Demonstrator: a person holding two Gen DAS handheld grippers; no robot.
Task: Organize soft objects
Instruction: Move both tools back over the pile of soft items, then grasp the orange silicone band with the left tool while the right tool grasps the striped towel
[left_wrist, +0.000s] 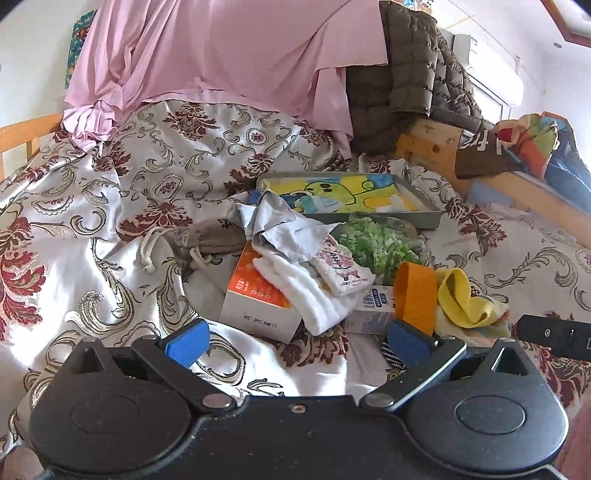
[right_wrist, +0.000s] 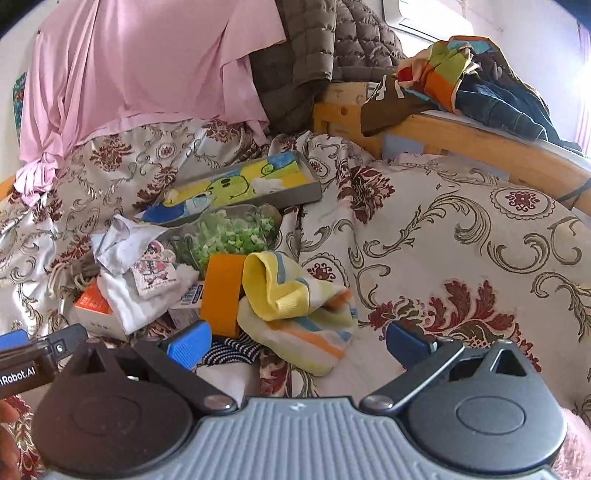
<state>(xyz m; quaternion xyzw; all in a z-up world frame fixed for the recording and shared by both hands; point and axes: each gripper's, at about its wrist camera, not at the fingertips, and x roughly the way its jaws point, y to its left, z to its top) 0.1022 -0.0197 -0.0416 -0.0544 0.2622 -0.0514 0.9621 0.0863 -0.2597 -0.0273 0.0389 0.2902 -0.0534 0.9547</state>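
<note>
Yellow striped sock just ahead, between right fingers (spread, empty) | left fingers spread, empty

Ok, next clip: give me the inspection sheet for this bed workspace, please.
Surface: floral satin bedspread, rumpled.
Job's things: yellow striped sock, white fluffy sock, grey crumpled cloth, grey drawstring pouch, heaped beside grey metal tray.
Clutter: orange-white carton, orange band, bag of green pieces.
Grippers: left gripper and right gripper open, empty.
Cables: nothing seen.
Surroundings: pink sheet, brown quilted jacket, wooden bed frame.
</note>
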